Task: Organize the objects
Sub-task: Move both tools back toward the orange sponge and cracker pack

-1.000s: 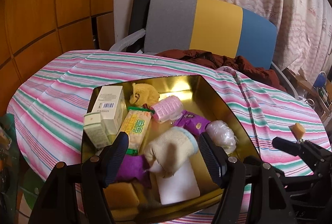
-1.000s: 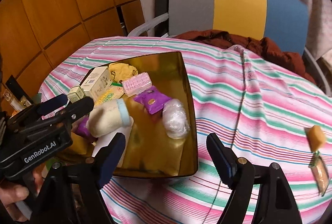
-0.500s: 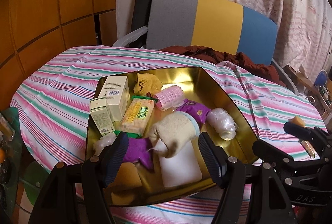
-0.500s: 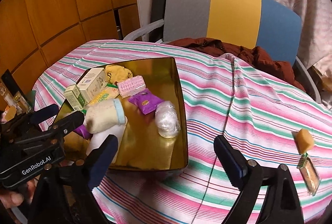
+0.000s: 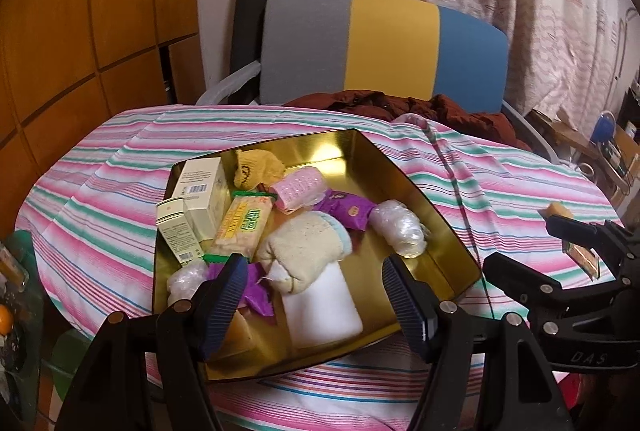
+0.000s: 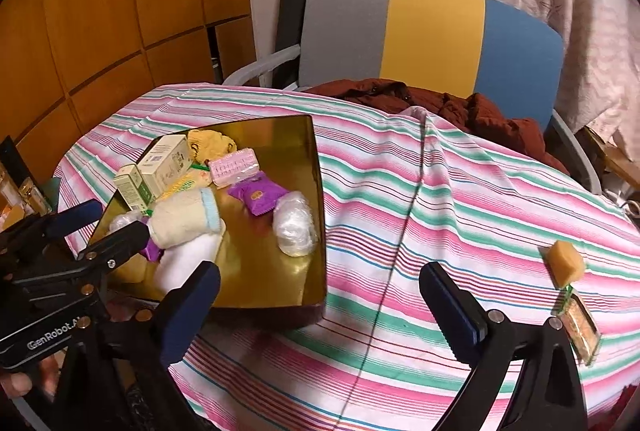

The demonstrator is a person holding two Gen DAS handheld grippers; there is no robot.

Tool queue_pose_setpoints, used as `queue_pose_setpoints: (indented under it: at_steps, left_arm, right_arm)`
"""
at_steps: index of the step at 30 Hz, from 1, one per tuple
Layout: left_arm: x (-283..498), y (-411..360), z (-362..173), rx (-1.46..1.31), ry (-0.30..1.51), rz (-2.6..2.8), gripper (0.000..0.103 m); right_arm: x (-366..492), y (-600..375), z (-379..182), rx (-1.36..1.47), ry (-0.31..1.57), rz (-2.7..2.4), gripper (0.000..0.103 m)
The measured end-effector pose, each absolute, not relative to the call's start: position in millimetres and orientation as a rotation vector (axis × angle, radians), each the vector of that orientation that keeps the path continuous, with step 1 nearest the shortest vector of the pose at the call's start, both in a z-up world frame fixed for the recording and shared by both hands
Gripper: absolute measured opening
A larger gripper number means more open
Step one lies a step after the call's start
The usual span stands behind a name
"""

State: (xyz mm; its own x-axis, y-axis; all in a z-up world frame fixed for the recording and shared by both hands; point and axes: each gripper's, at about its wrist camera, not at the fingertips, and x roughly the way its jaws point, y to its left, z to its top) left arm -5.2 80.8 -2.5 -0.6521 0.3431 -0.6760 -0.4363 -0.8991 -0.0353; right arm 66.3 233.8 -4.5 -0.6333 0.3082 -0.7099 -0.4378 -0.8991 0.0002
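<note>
Hovering over the tray: the left gripper (image 5: 312,295) hangs above the near end of the gold tray (image 5: 436,207), its blue-padded jaws spread wide with nothing between them.
Right gripper: the right gripper (image 6: 320,305) is held over bare tablecloth beside the tray's right wall, jaws equally wide apart and holding nothing.
Tray: it sits on the striped tablecloth (image 6: 460,183) toward the left side of the table, crowded with small things.
Back of tray: two cream boxes (image 5: 200,191) lean together by the left wall, with a yellow knitted piece (image 5: 256,167) and a pink roller (image 5: 296,191) next to them.
Middle of tray: a yellow-green snack packet (image 5: 244,227), a purple wrapper (image 5: 348,211), a cream sock (image 5: 304,251) lying partly on a white block (image 5: 324,307), and a clear plastic bundle (image 5: 400,231) near the right wall.
Outside the tray: an orange sponge piece (image 6: 565,263) and a small green-edged packet (image 6: 580,327) lie just beside each other at the tablecloth's far right edge, well apart from the tray.
Behind the table: a grey, yellow and blue chair (image 6: 432,31) with a dark red garment (image 6: 460,107) heaped on it.
</note>
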Motion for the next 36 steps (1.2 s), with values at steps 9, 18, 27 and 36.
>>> queue_pose_setpoints:
  at_steps: [9,18,27,36]
  left_arm:
    - [3.5,92.4,-3.3,-0.972,0.210,2.460,0.071]
    - [7.8,109.9,-8.0,-0.965,0.293,2.420,0.071]
    - [7.8,134.1,-9.3,-0.947,0.312,2.339,0.071]
    - [8.9,161.2,-17.7,-0.967,0.316,2.231,0.071]
  right_arm:
    - [75.0,245.3,-10.1,-1.058,0.261,2.471,0.103]
    - [81.4,267.5,-26.6,-1.121,0.312,2.413,0.103]
    - [101.9,315.2,-36.5,-1.182,0.415,2.307,0.103]
    - [153.9,388.9,-38.6,-1.269,0.489,2.129,0.103]
